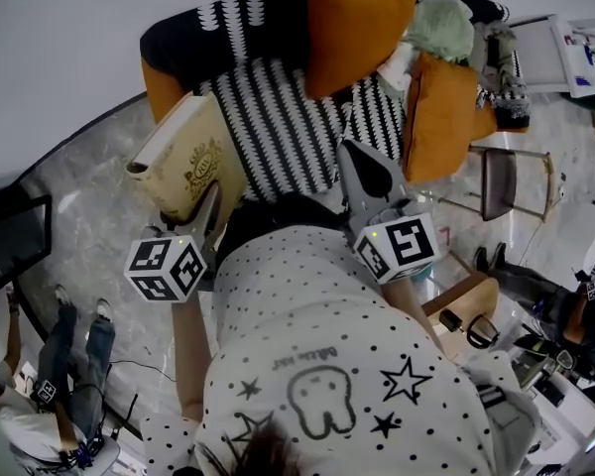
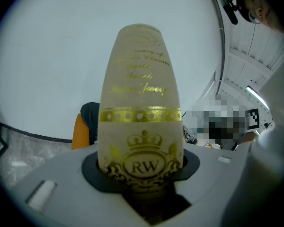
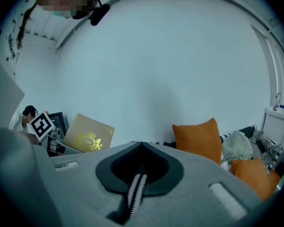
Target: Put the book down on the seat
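White wall [image 1: 59,28] and marbled floor [image 1: 89,226] surround the striped seat [image 1: 278,132]. At the seat's left edge the book [image 1: 183,157], a beige hardback with gold stamping, is held tilted in the air and is not yet on the cushion. Its lower end is clamped between the jaws of the left gripper [image 1: 206,214]. It looks stiff and fairly heavy for an end grip, and the smooth cover may slip, so a firm hold near the spine seems wisest. The right gripper [image 1: 370,178] hovers over the seat with its jaws closed on nothing. Orange cushions [image 1: 362,23] crowd the back.
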A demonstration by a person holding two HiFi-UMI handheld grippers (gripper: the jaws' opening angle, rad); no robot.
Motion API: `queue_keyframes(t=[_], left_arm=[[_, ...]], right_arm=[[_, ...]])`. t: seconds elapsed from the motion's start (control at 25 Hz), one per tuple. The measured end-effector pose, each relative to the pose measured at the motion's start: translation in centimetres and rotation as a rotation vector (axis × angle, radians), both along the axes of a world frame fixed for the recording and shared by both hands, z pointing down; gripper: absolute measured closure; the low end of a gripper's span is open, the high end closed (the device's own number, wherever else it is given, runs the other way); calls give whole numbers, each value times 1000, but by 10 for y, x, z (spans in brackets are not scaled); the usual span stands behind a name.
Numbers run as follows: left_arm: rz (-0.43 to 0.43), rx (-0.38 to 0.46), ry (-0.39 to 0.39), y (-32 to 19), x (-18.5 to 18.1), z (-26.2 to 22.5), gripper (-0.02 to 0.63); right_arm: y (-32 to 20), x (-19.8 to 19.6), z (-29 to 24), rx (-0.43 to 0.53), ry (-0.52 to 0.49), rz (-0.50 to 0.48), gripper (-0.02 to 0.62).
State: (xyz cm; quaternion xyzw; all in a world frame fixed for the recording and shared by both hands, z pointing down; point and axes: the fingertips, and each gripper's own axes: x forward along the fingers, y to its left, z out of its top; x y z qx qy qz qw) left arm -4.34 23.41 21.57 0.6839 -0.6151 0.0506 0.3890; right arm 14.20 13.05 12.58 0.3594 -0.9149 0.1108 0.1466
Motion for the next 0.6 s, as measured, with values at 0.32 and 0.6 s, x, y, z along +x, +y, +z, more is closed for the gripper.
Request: queue_keyframes(t=[0.32,0.6], left_arm=[[49,-42,48,-36,2,26,371],[109,-56,91,-58,0,34,371]], right_arm=[[-28,7,6,-3,2,39,594],[-37,-3,-2,18,3,43,594]])
